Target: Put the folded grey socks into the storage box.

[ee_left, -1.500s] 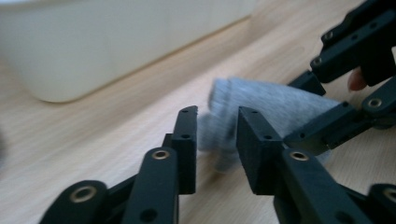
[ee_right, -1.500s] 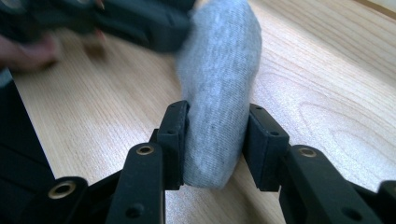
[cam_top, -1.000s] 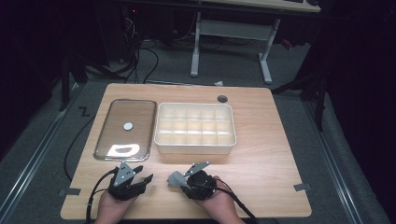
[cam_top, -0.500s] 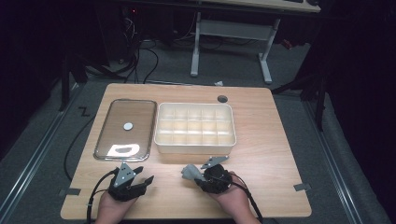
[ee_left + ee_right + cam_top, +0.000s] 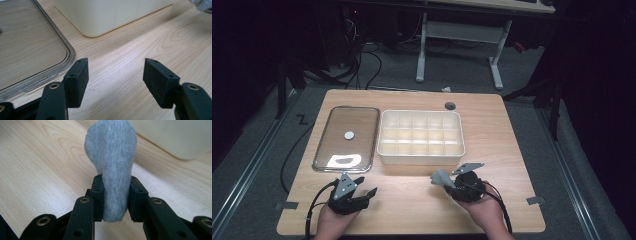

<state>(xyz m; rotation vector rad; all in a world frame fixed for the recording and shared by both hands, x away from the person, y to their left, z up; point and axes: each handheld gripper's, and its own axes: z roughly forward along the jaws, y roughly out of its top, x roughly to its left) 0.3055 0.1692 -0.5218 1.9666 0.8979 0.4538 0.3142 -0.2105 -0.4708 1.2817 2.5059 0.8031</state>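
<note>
My right gripper [image 5: 113, 195] at lower right of high view, pinching grey sock [image 5: 112, 170]; sock sticks up from between pads, above bench [image 5: 412, 210]. My left gripper [image 5: 115, 80] at lower left, jaws just been opening, now spread, nothing between them. Farther, at centre: cream compartment box [image 5: 421, 134]. Left of box: clear lid [image 5: 346, 137], flat on bench.

The right gripper [image 5: 446, 176], clamping a grey sock [image 5: 441, 178], has shifted rightward along the frame's bottom; the left gripper [image 5: 363, 190] has just opened wider, empty.
</note>
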